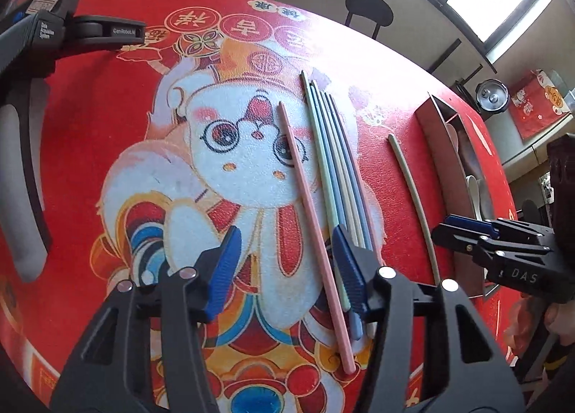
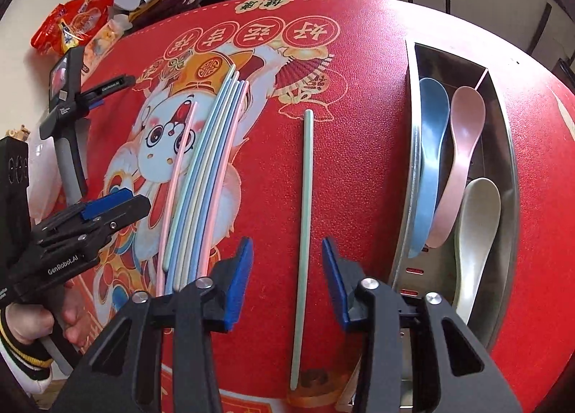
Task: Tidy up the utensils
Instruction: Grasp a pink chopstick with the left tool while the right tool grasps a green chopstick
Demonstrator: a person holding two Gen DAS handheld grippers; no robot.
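Left gripper (image 1: 284, 262), bottom centre of its own view: the blue pads stand apart, and a single pink chopstick (image 1: 309, 211) runs slantwise through the gap without either pad pressing on it. The right-hand pad sits over the near ends of a bundle of chopsticks (image 1: 330, 161) in pale green, blue and cream; whether it touches them cannot be told.

Right gripper (image 2: 285, 280), bottom centre of its view: the jaws are apart, with a lone pale green chopstick (image 2: 303, 219) lying lengthwise between the pads, clear of both.

All of this lies on a red tablecloth (image 2: 359, 161) printed with a cartoon rabbit.

Counted in the right wrist view: one lone green chopstick in the middle, one pink chopstick set slightly left of the bundle, and roughly six sticks in the bundle itself, though they overlap too closely for a sure count. At the right of the frame a metal tray (image 2: 510, 168) holds three spoons: one blue spoon (image 2: 429, 161), one pink spoon (image 2: 460, 147) and one white spoon (image 2: 476, 226), the blue leaning on the tray's left wall.
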